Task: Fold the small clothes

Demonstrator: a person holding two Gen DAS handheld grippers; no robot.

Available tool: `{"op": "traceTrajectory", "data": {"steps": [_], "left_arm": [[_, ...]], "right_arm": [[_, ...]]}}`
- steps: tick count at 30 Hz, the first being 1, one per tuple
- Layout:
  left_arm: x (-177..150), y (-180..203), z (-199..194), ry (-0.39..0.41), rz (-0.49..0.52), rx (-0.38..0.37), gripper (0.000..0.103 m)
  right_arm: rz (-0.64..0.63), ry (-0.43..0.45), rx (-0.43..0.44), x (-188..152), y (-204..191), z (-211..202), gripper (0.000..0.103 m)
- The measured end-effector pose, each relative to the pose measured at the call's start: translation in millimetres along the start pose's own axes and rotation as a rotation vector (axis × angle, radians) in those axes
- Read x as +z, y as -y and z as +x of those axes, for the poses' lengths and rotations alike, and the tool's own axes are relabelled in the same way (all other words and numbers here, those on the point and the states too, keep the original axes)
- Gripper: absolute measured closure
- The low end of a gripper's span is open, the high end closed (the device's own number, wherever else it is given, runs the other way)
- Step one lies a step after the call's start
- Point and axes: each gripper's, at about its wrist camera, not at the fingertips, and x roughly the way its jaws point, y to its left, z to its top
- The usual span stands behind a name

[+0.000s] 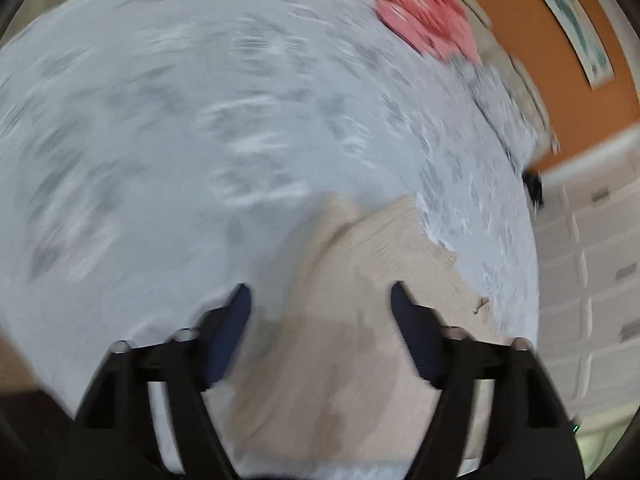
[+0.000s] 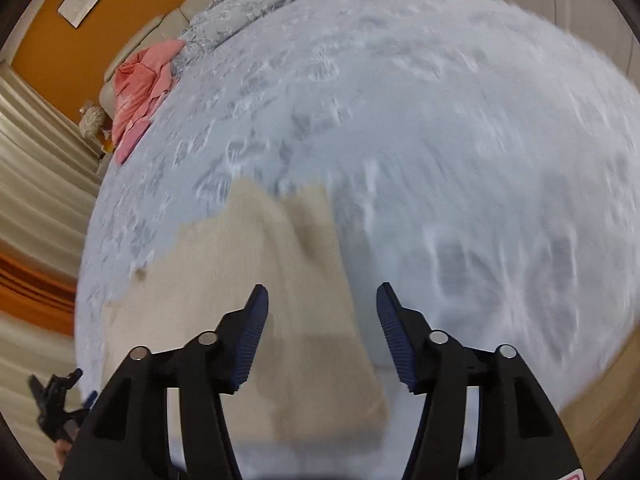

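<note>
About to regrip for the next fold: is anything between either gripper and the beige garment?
Nothing visible. The beige garment lies on the bedspread directly below the open left gripper and right gripper; the pink clothes sit far off.

soft matt cloth bedspread on the bed, pale with a woven-looking flower pattern. beige garment in a ribbed, knit-like fabric, matt and slightly rough. pink cloth at the far left, thin and creased. matt black plastic on the right tool, ridged blue pads, shiny metal pins. same plastic on the left tool.
</note>
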Motion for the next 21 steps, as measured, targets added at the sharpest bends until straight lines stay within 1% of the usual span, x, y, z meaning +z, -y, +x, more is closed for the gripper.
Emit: {"op": "traceTrajectory", "data": {"steps": [1, 2, 4, 5, 7, 8, 11, 12, 13, 15, 17, 18, 19, 20, 21], "left_arm": [[-10.8, -20.3, -8.2, -0.015, -0.068, -0.025, 0.031], [-19.8, -33.6, -11.6, -0.03, -0.118, -0.039, 0.031], [-38.6, -57.8, -15.8, -0.055, -0.211, -0.06, 0.03], [-50.8, -69.2, -16.4, -0.07, -0.257, -0.062, 0.03], [-64.8, -77.5, -15.1, -0.089, -0.3, -0.065, 0.03], [-69.6, -77.3, -14.1, -0.093, -0.313, -0.081, 0.03], [-72.8, -64.5, -10.0, -0.1, -0.311, -0.107, 0.026], [-72.2, -57.0, -6.7, -0.103, -0.305, -0.116, 0.022], [-69.9, -53.3, -4.8, -0.105, -0.303, -0.126, 0.02], [-68.7, -41.8, 3.9, -0.112, -0.312, -0.135, 0.02], [-68.3, -31.1, 11.0, -0.1, -0.321, -0.164, 0.02], [-67.4, -25.3, 13.4, -0.071, -0.302, -0.17, 0.022], [-67.2, -22.5, 15.3, -0.058, -0.28, -0.161, 0.037], [-66.5, -18.8, 19.3, -0.056, -0.238, -0.125, 0.052], [-66.2, -18.2, 23.4, -0.075, -0.22, -0.077, 0.087]], "right_arm": [[0.018, -0.021, 0.01, -9.3, 1.3, -0.5, 0.046], [0.049, -0.055, 0.019, -25.4, 11.3, 0.9, 0.045], [0.1, -0.104, 0.032, -49.1, 21.5, 6.2, 0.044], [0.147, -0.128, 0.044, -61.0, 27.9, 10.5, 0.044], [0.222, -0.15, 0.09, -73.9, 33.2, 14.7, 0.044], [0.258, -0.154, 0.128, -80.2, 34.9, 18.9, 0.044], [0.319, -0.145, 0.184, -78.6, 30.1, 29.4, 0.036], [0.34, -0.146, 0.198, -77.6, 28.8, 32.9, 0.035], [0.364, -0.148, 0.216, -75.4, 27.3, 37.5, 0.035], [0.42, -0.141, 0.242, -69.6, 25.7, 45.3, 0.035], [0.443, -0.116, 0.26, -65.0, 23.0, 48.9, 0.035], [0.443, -0.113, 0.264, -63.5, 23.3, 50.6, 0.039], [0.435, -0.119, 0.274, -58.6, 22.6, 54.9, 0.051], [0.423, -0.132, 0.282, -56.6, 21.2, 59.2, 0.091], [0.417, -0.135, 0.279, -54.7, 20.0, 58.7, 0.09]]}}
